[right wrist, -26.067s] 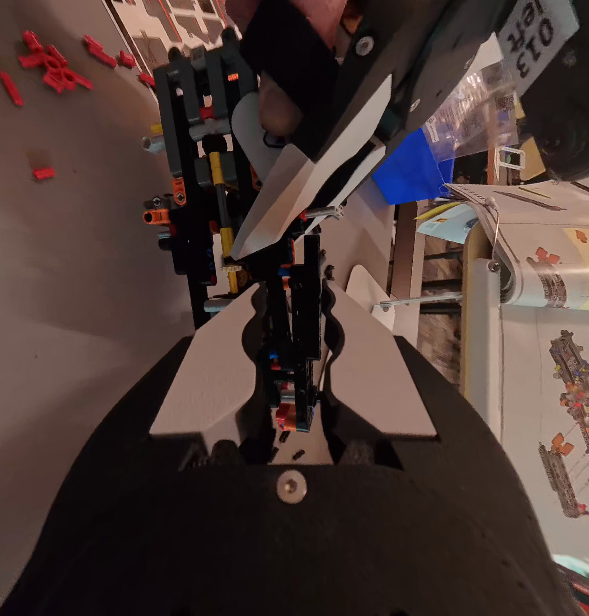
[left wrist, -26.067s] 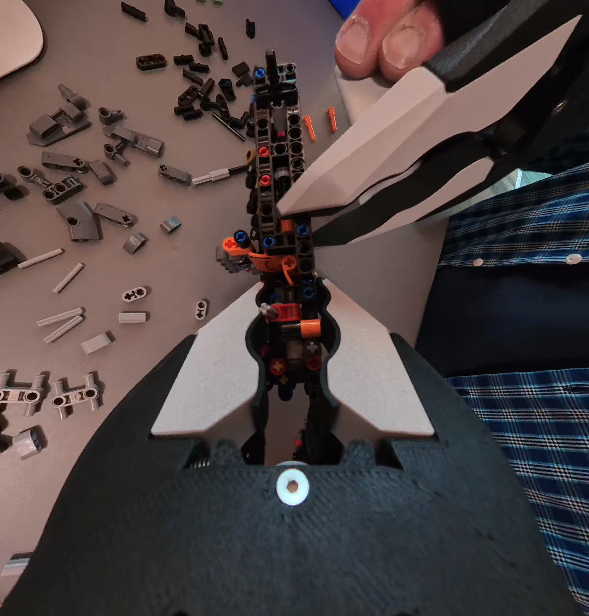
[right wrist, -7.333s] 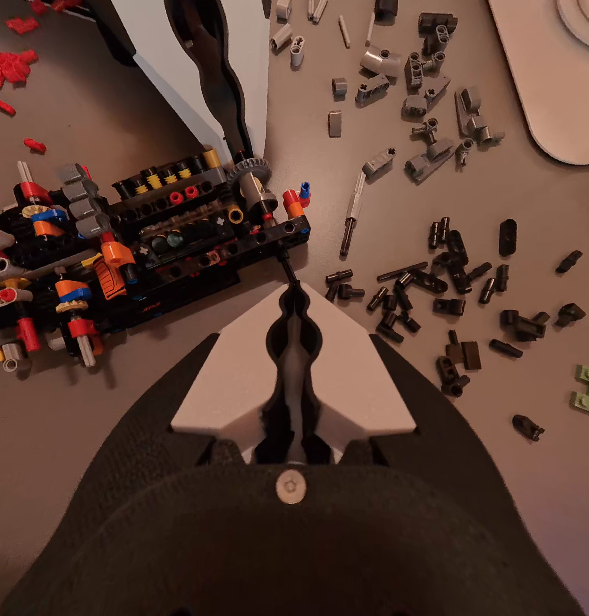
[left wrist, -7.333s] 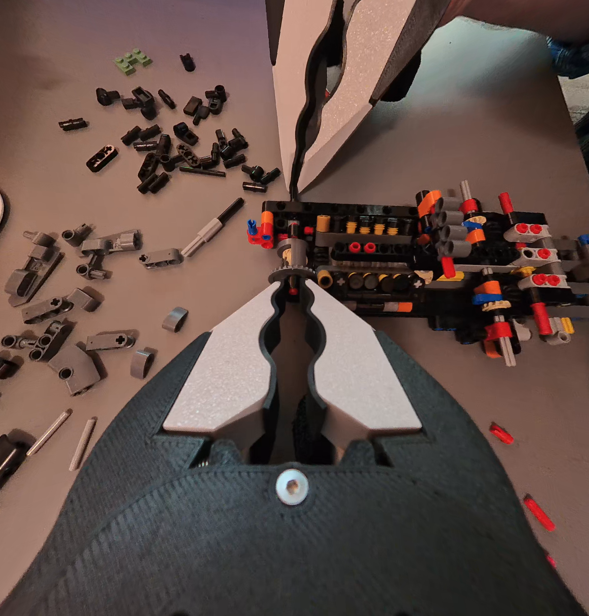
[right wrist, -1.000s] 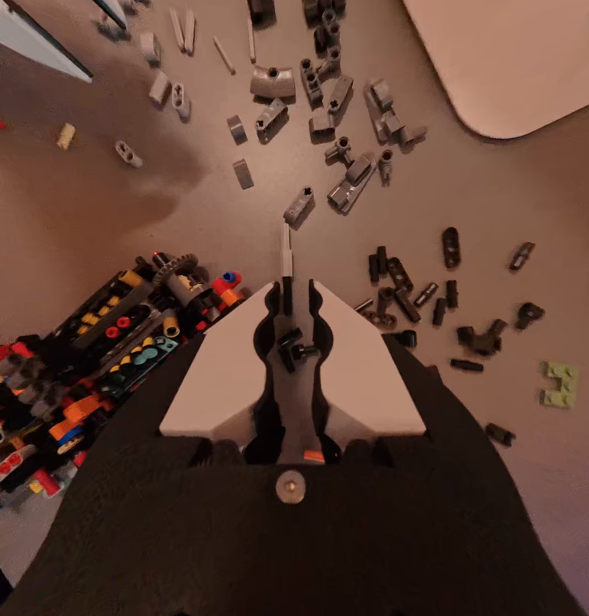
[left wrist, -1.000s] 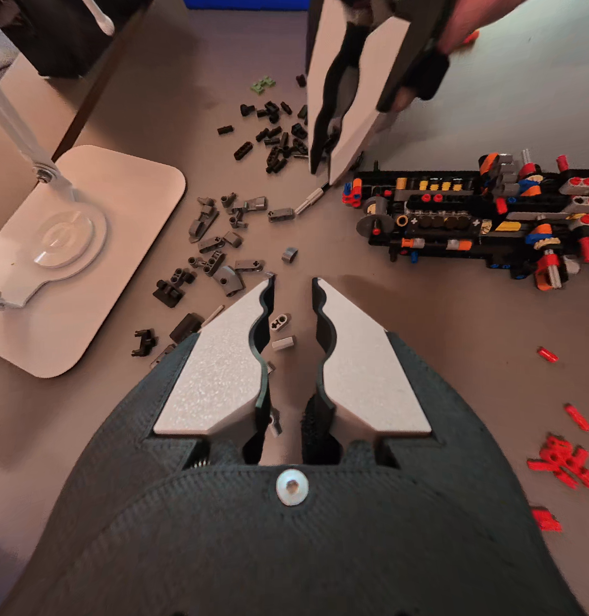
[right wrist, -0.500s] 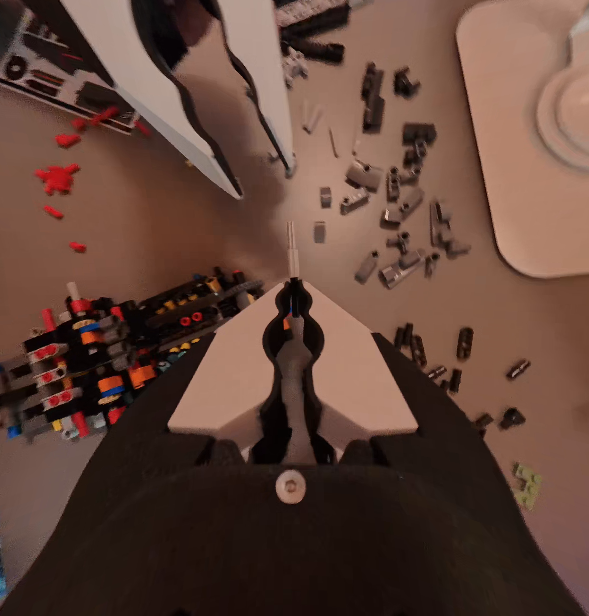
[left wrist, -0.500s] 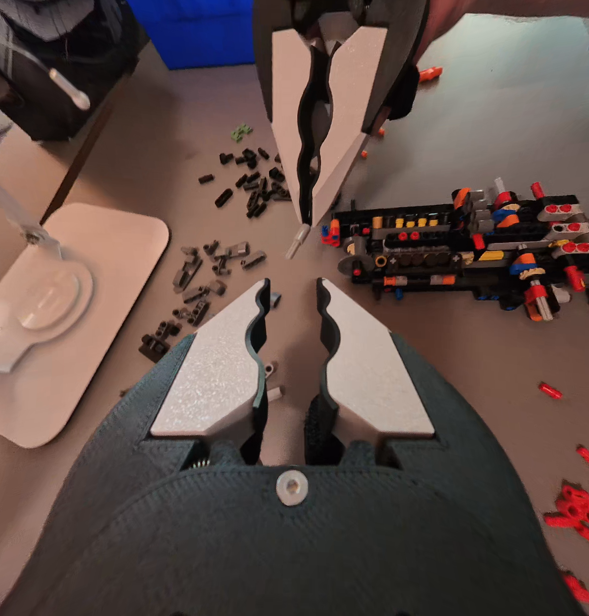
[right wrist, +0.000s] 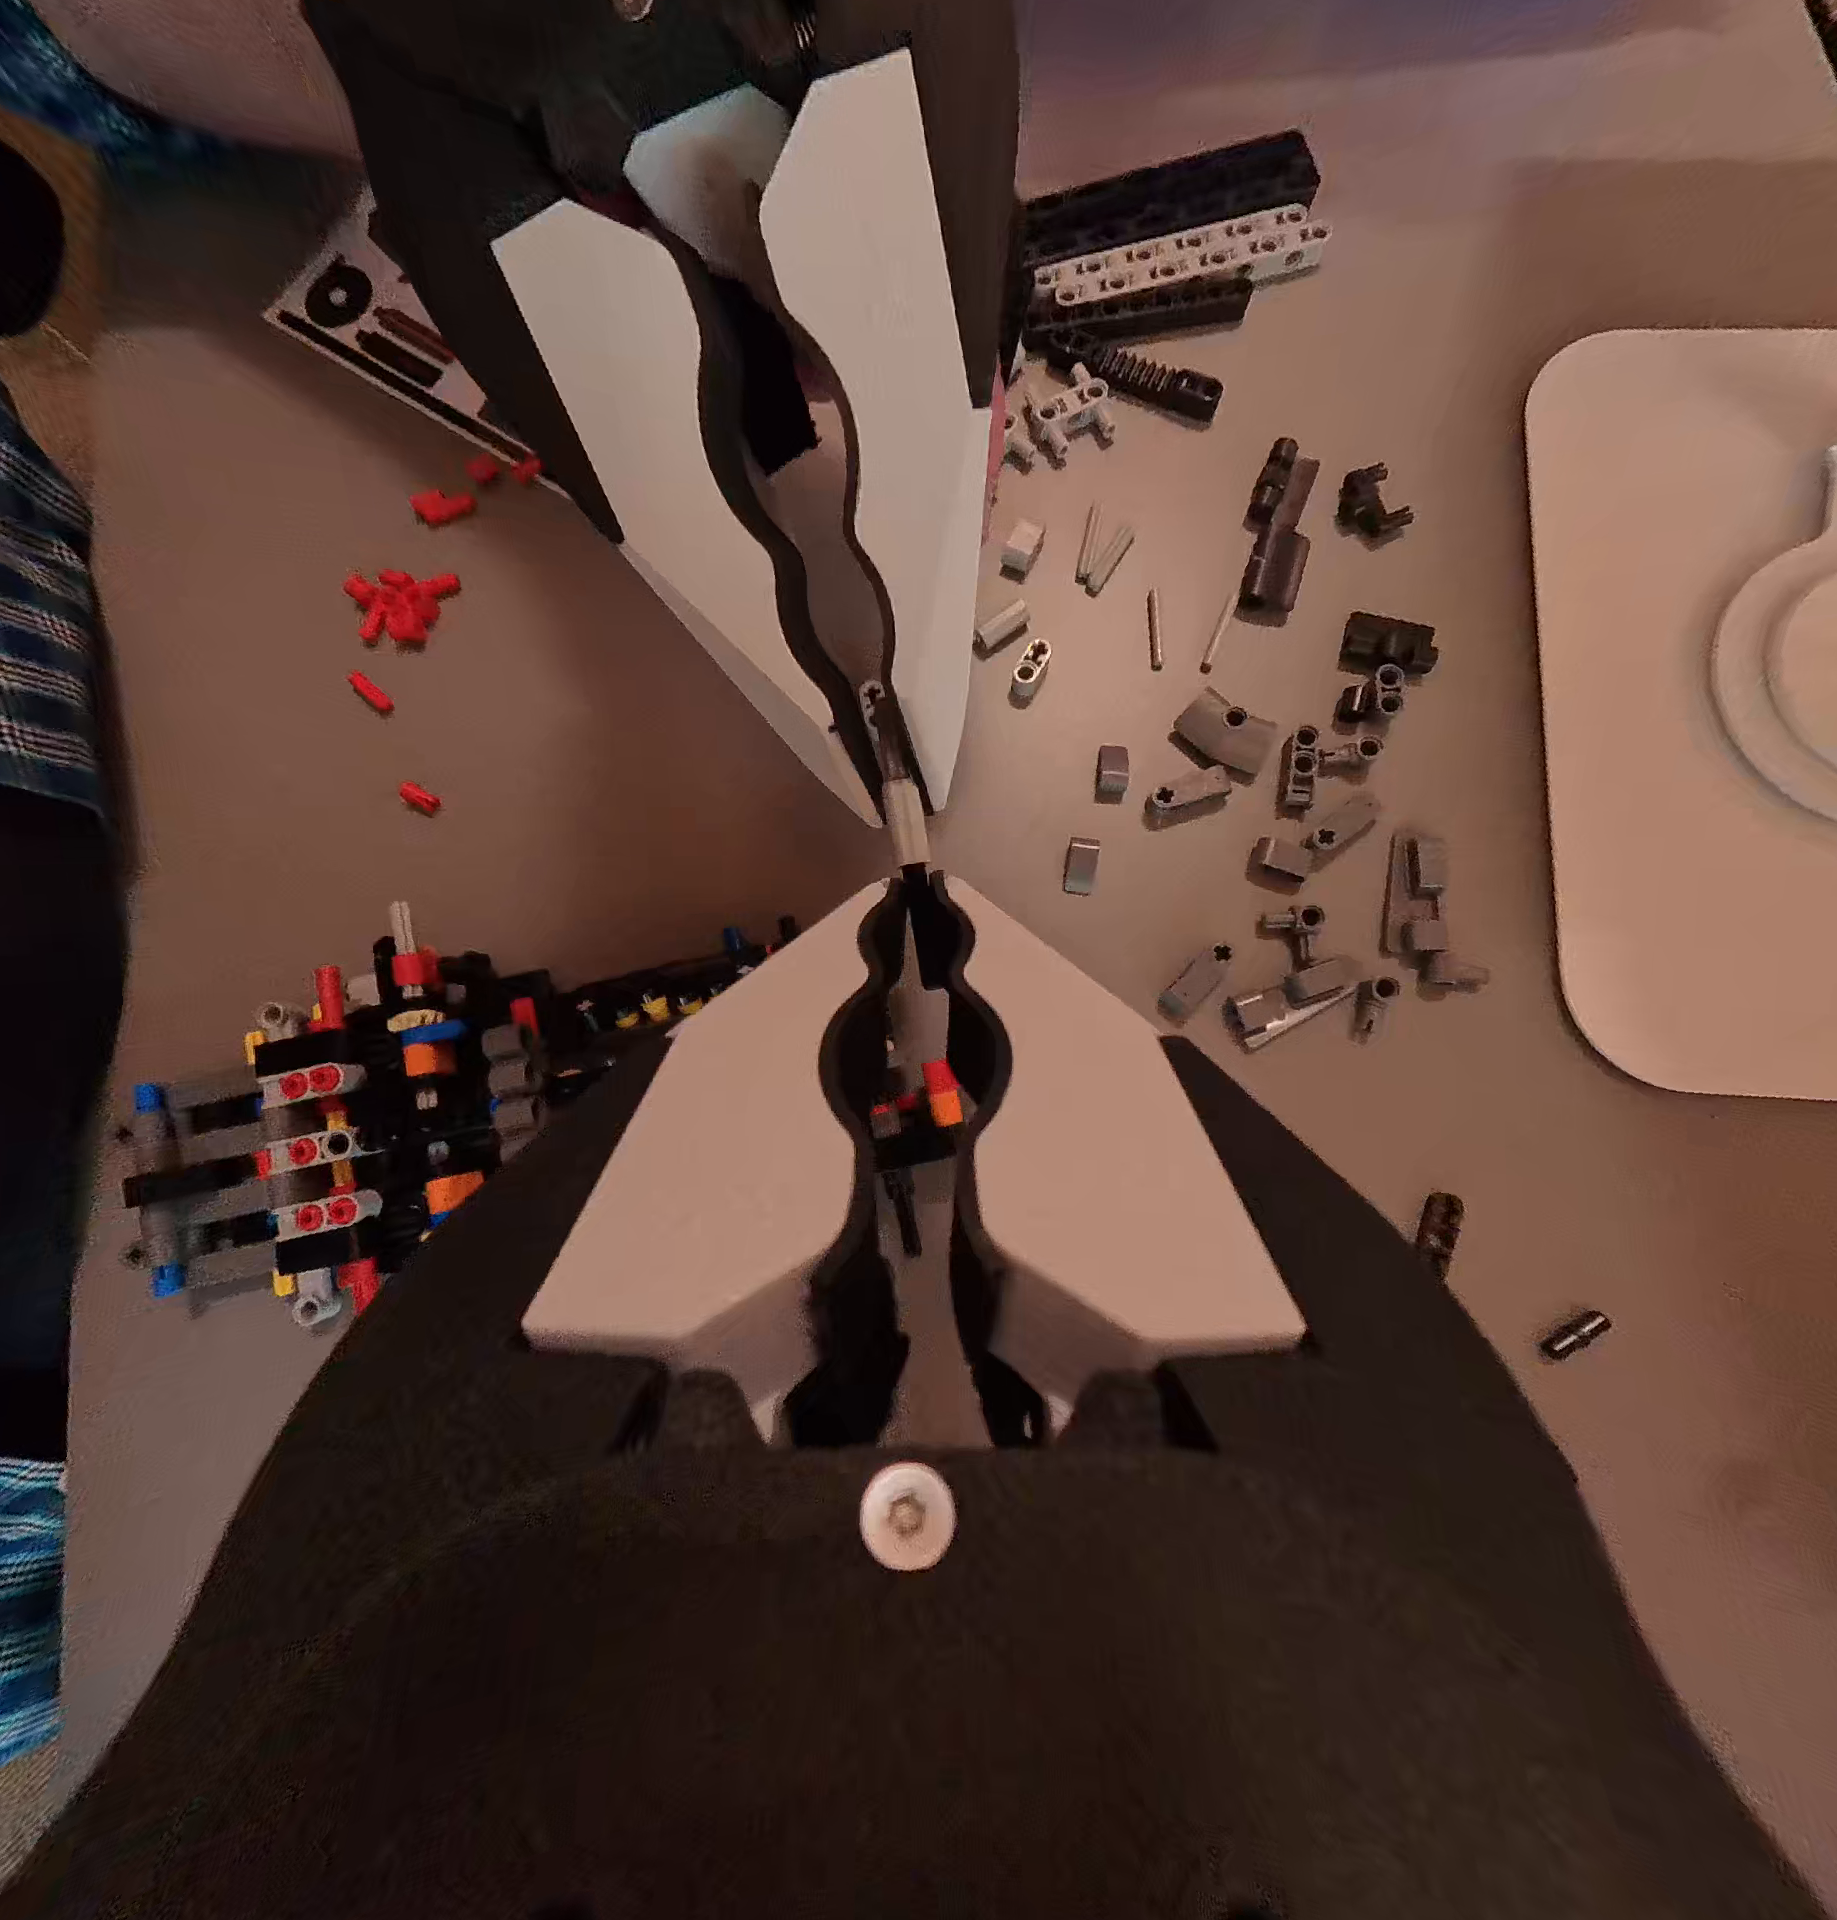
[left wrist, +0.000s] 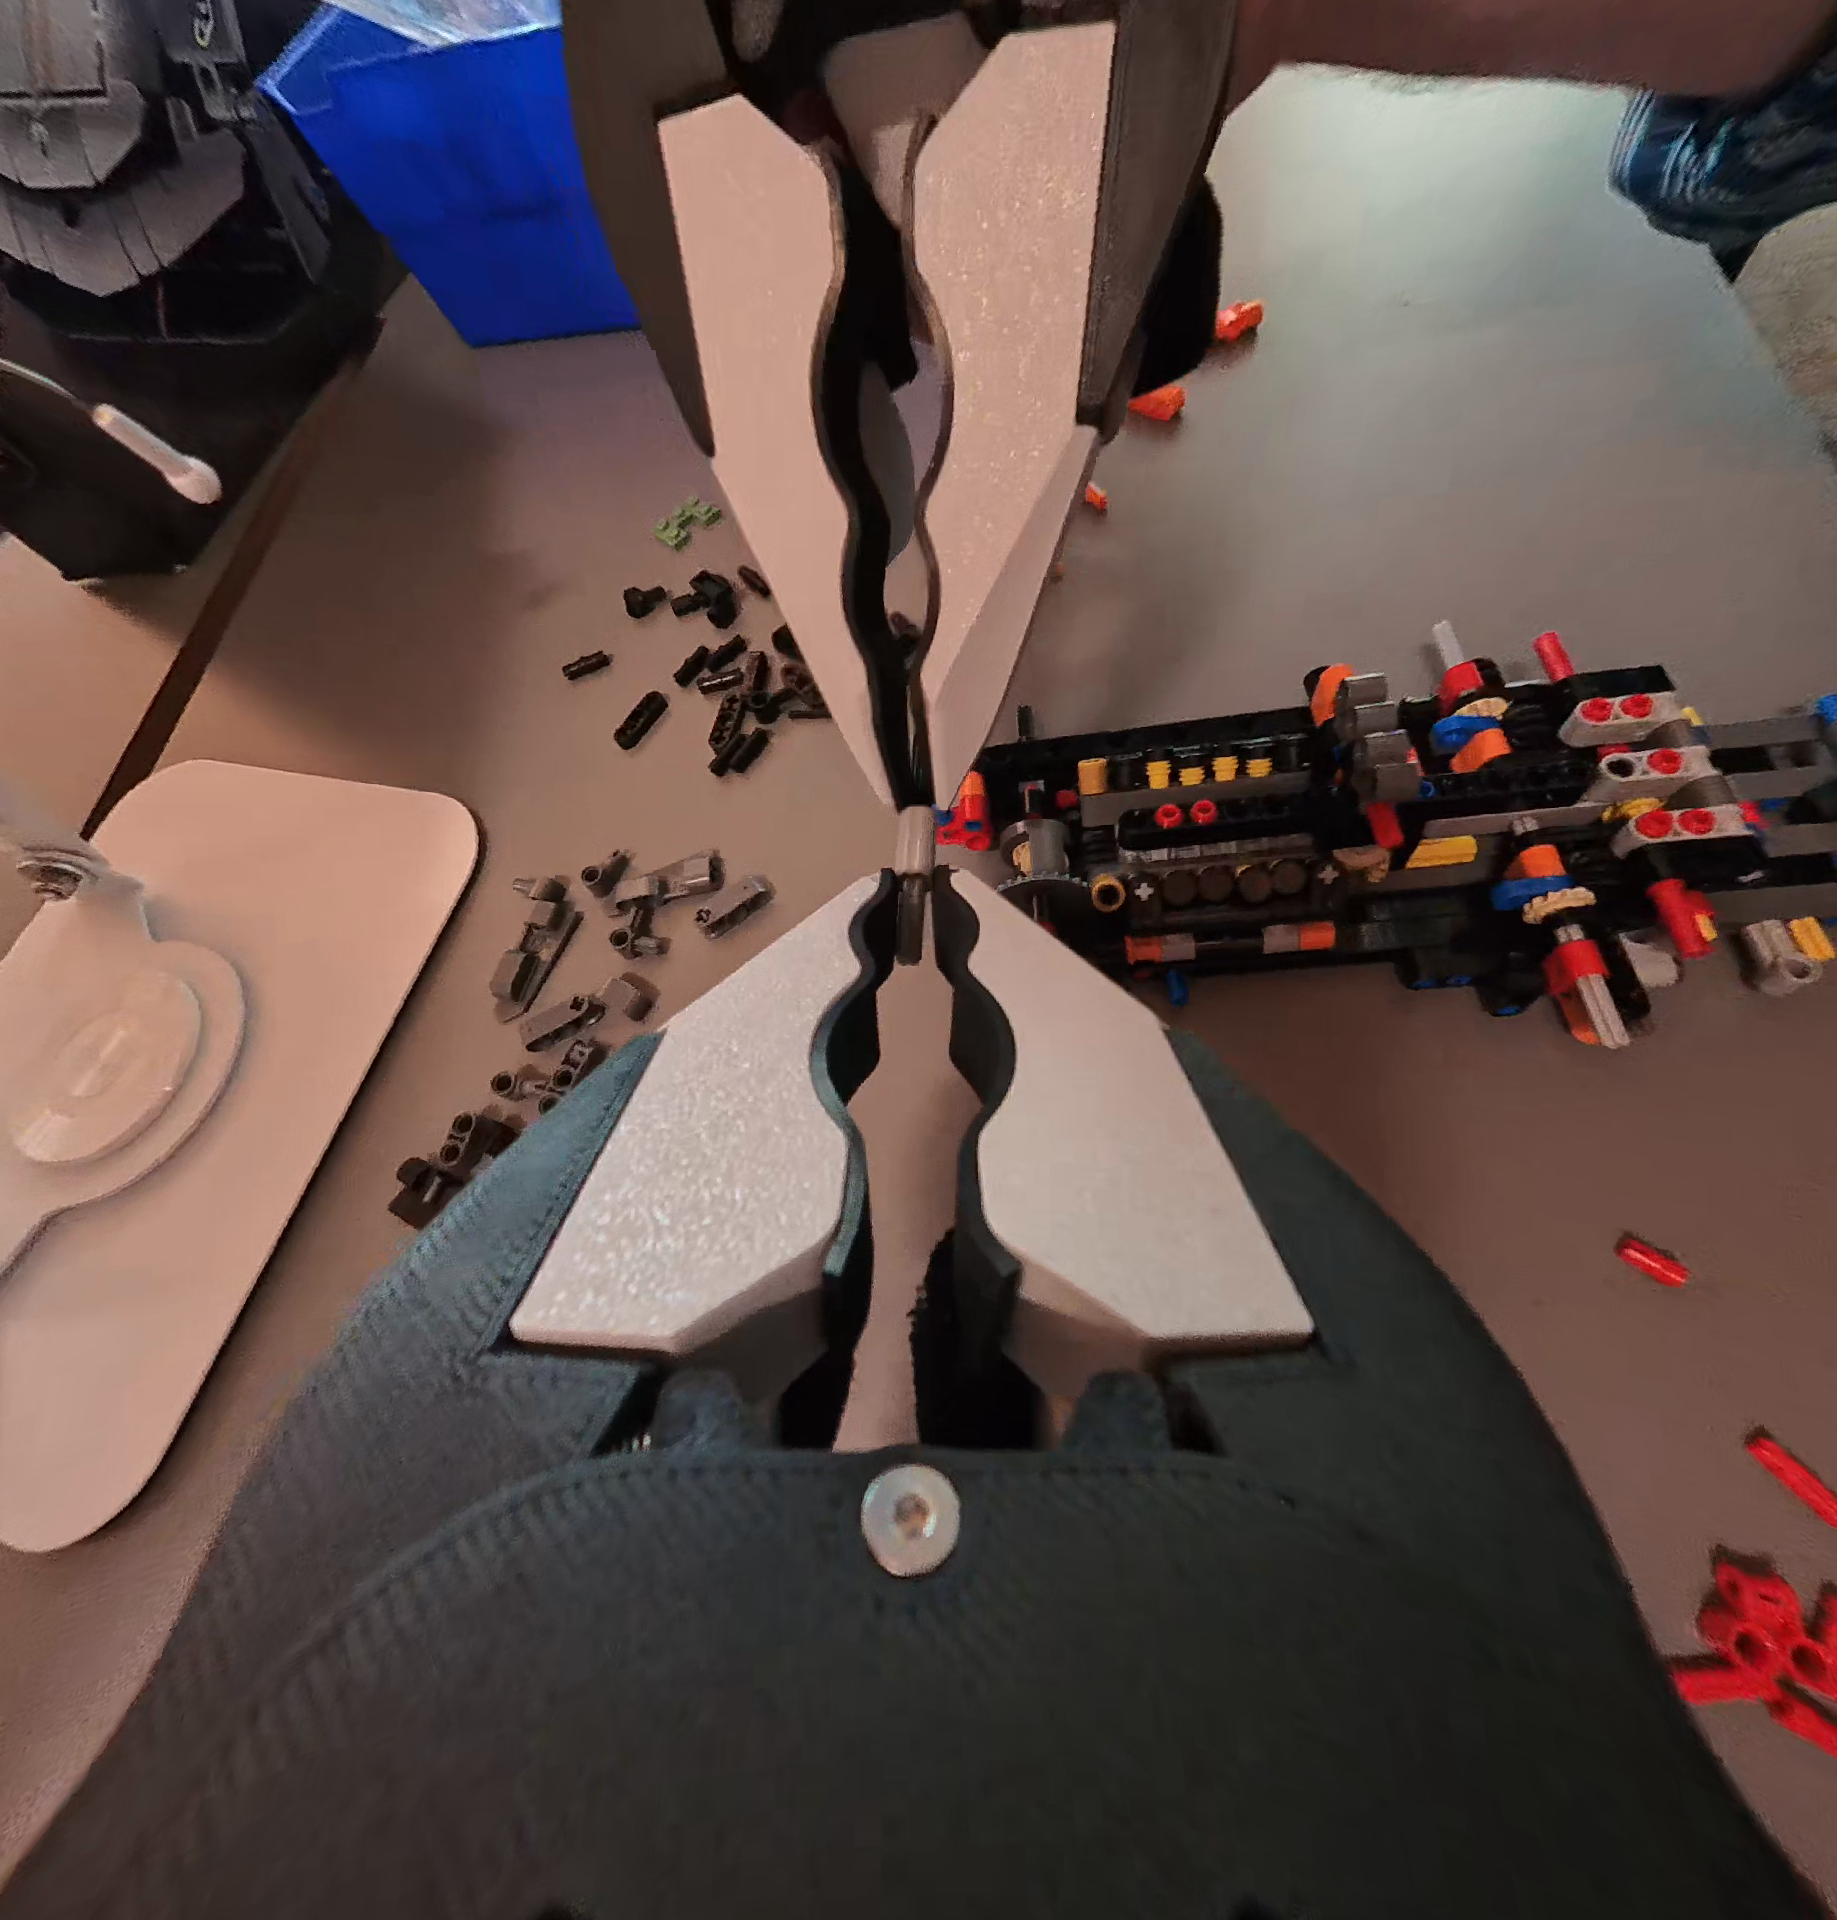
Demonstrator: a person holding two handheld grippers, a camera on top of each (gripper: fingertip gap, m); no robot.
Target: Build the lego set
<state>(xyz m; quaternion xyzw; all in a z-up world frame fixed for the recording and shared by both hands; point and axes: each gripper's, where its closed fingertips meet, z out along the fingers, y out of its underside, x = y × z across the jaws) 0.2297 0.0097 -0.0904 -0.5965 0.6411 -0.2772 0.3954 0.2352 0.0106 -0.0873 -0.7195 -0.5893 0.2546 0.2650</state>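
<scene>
Left hand-held gripper, lower centre of its own view: tips closed narrow on one end of a small grey-and-black rod. Right hand-held gripper meets it tip to tip, pinched on the rod's other end, above the table. Beyond, right of frame: the half-built lego model lies flat on the table. Left of centre: loose grey pieces, black pins farther back. Red pieces at lower right. White stand base at the left edge.
</scene>
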